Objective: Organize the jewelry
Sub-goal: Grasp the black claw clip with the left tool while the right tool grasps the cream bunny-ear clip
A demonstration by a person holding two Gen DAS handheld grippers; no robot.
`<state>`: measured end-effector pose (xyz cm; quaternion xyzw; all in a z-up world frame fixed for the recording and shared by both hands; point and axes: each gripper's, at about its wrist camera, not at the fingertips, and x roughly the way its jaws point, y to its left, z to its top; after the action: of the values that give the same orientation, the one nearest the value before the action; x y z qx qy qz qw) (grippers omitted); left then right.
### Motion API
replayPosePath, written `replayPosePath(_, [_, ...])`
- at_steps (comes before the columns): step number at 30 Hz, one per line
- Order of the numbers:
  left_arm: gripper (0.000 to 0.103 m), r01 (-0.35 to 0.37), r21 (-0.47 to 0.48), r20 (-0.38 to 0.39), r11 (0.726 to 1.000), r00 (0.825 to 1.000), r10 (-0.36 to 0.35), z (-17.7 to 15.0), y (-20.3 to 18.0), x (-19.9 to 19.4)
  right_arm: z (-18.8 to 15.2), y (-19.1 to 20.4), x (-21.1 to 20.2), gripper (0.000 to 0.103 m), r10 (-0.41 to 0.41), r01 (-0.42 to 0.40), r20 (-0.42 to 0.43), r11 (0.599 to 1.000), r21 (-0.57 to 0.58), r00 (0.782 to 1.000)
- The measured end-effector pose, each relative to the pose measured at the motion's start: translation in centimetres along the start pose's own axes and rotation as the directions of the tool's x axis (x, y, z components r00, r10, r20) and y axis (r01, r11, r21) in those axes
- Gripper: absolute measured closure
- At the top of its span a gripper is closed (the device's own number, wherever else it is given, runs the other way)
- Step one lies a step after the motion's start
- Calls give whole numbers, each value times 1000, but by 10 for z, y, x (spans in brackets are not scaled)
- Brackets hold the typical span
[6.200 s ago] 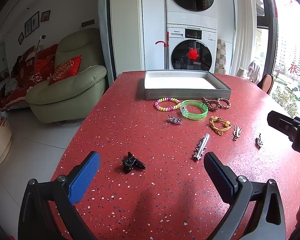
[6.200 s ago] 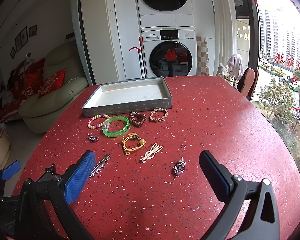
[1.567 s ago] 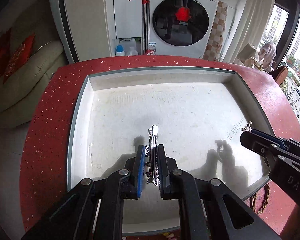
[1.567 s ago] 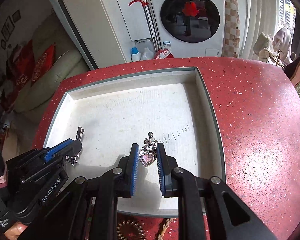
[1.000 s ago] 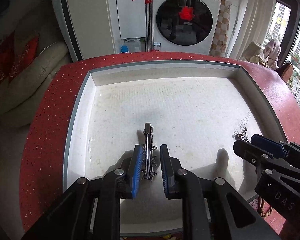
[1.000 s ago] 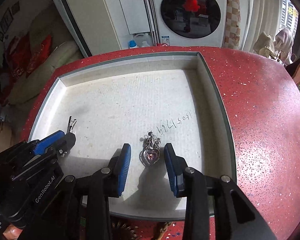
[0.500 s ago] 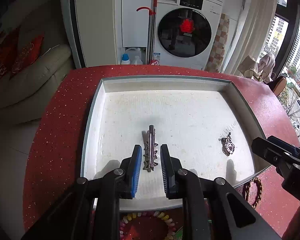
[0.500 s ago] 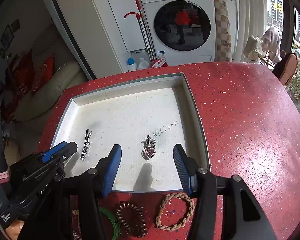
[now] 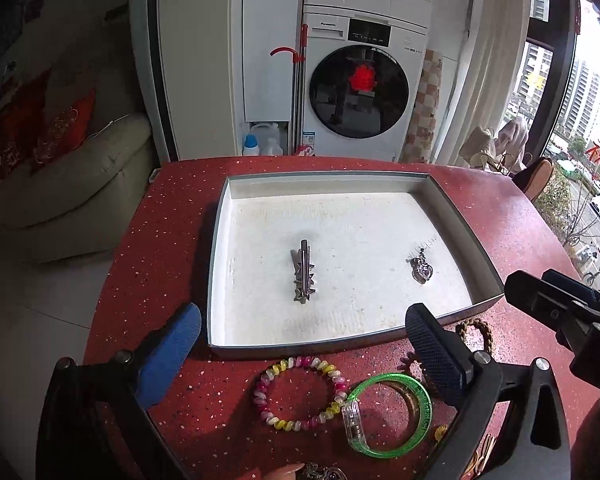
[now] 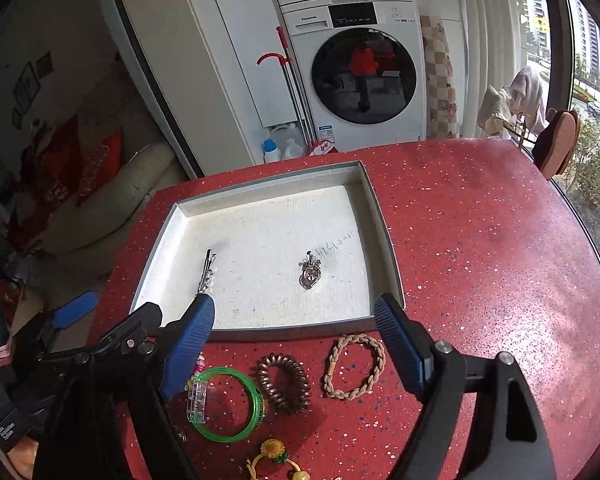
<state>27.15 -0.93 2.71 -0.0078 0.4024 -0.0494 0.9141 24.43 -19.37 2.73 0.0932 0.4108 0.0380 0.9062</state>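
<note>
Left wrist view: the clip [image 9: 303, 276] and heart charm [image 9: 421, 270] lie in the tray [image 9: 214, 264] at centre, while both grippers [image 9: 300, 354] [image 10: 294, 346], empty, jaws opening wide, hover over bracelets [image 9: 300, 392] left on the table at bottom.

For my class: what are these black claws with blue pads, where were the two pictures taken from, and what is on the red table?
Each is a hand-held claw, one per hand, with a camera looking along its fingers. One picture comes from the left claw, the other from the right claw. Both claws are opening and hold nothing. In the grey tray lie a silver hair clip and a heart pendant. In front of it, on the table, lie a bead bracelet, a green bangle, a spiral hair tie and a braided bracelet.
</note>
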Motion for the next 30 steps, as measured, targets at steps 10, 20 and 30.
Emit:
replayPosePath(10, [0, 73, 34, 28, 997, 997, -74, -48, 13, -74, -31, 13, -77, 0, 60, -61, 189, 998, 2, 980])
replayPosePath(20, [0, -1, -32, 63, 999, 998, 3, -117, 51, -122, -85, 18, -104, 0, 83, -85, 102, 996, 12, 991])
replayPosePath(30, [0, -47, -19, 17, 999, 999, 48, -186, 67, -122, -155, 9, -82, 0, 19, -15, -74, 999, 49, 997])
